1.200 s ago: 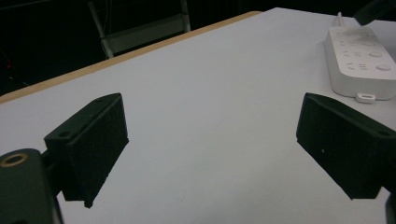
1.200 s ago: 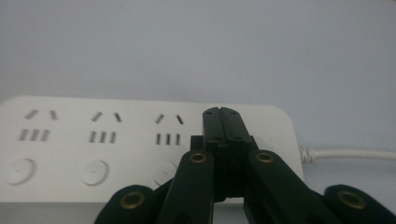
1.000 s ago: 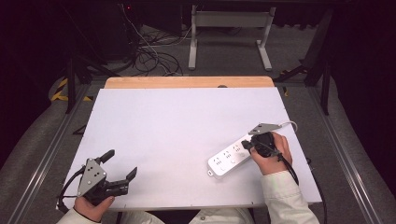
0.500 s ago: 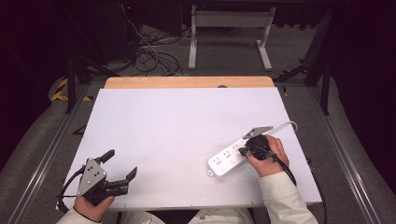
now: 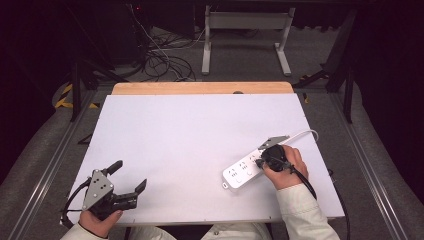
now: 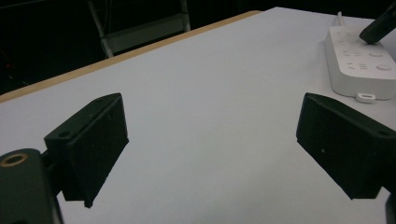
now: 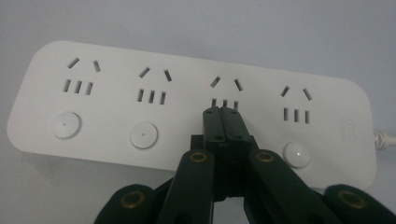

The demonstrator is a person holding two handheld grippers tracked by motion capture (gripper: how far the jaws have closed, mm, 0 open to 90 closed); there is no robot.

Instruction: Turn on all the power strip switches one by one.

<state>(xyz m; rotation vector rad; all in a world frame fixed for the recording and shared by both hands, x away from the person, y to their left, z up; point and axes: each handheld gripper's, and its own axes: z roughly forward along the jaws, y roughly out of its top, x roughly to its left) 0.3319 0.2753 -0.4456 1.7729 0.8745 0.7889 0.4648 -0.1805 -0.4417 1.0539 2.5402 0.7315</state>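
A white power strip [image 5: 241,173] with several sockets lies on the white table [image 5: 200,140] at the right, its cable [image 5: 305,133] running off to the right. My right gripper [image 5: 260,162] is shut, and its closed tips rest on the strip's top. In the right gripper view the gripper [image 7: 222,114] touches the strip [image 7: 116,116] just below the third socket and hides that socket's button. Round buttons [image 7: 143,135] show beside it. My left gripper [image 5: 129,175] is open at the table's front left with nothing between its jaws [image 6: 210,140]. The strip [image 6: 359,65] lies far to its right.
The table's wooden far edge [image 5: 200,88] borders a dark floor with tangled cables [image 5: 160,60] and a metal stand [image 5: 245,30]. Rails run along both sides of the table.
My right gripper has shifted a little left and down onto the power strip. The left gripper has stayed put.
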